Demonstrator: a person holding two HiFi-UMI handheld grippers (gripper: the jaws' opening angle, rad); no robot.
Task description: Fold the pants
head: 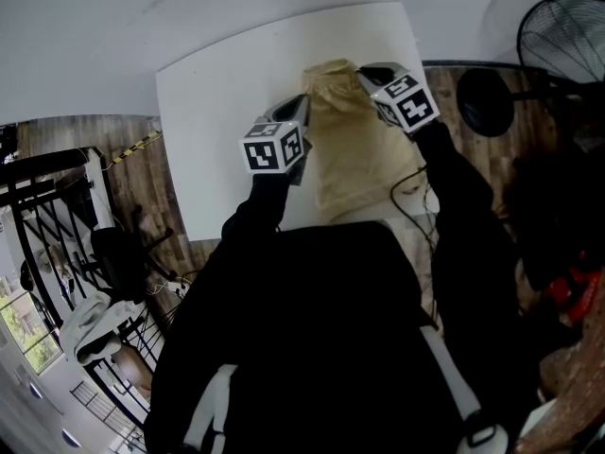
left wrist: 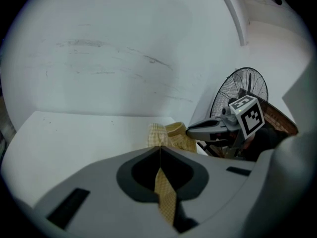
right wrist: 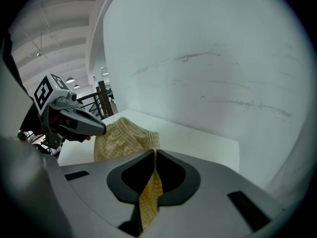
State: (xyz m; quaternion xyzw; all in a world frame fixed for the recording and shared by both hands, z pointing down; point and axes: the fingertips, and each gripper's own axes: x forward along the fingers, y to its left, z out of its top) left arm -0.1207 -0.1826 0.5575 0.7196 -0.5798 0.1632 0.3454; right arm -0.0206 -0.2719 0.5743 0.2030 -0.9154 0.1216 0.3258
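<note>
Dark sleeves reach over the near edge of the white tabletop. The pants lie on the tabletop's right half. They are a pale yellow cloth with a fine check, running from just short of the near edge toward the far edge. Their near end lies flat and fairly smooth. Their far end is bunched and puckered, with a gathered band showing there. A thin dark cable loops at the tabletop's near right corner, touching or just beside the pants' right side; I cannot tell which.

The left hand-held gripper is over the middle of the tabletop, at the pants' left edge. Its jaws are pressed together on a narrow strip of the checked cloth that runs down between them. The right hand-held gripper is closer to the far edge, at the bunched end. Its jaws are likewise clamped tight on a fold of the pants. The two are near each other, with the bunched cloth between them.

The left half of the tabletop is bare white, and so is a band along the far edge. Beyond the far edge rises a plain pale wall with faint scuff lines. Off the tabletop's right edge stands a black fan, and off its left edge there is a black railing.
</note>
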